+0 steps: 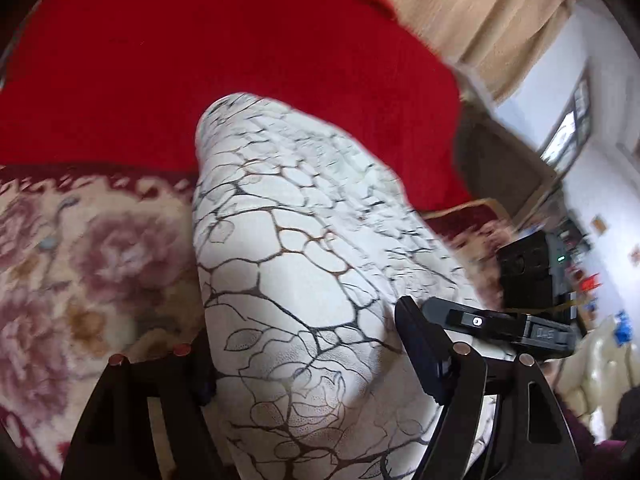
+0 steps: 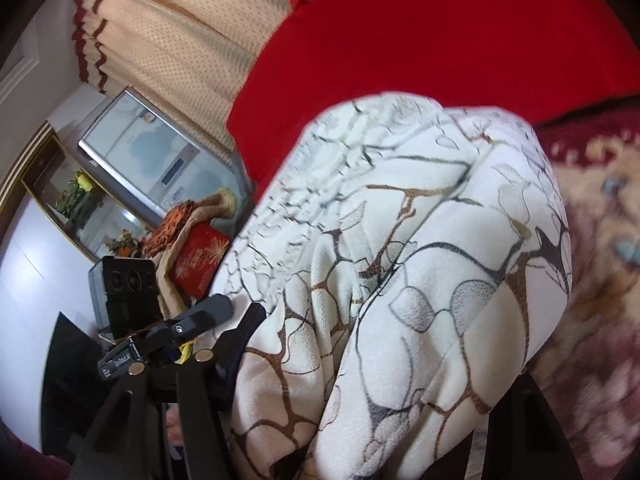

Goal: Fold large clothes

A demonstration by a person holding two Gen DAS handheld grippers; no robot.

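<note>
One white garment (image 1: pixel 296 248) with a brown branching print fills both our jaws, clamped by the left gripper (image 1: pixel 308 364) and the right gripper (image 2: pixel 380 344). Beyond: one red blanket (image 1: pixel 224 52), one floral bedspread (image 1: pixel 80 264), one beige curtain (image 2: pixel 180 28).

I see a floral blanket (image 1: pixel 80 248) in cream and maroon covering what looks like a bed, though blur hides its edges. A red blanket (image 1: pixel 240 60) lies across its far part, and the white vein-printed garment (image 1: pixel 288 240) rests over both.
</note>
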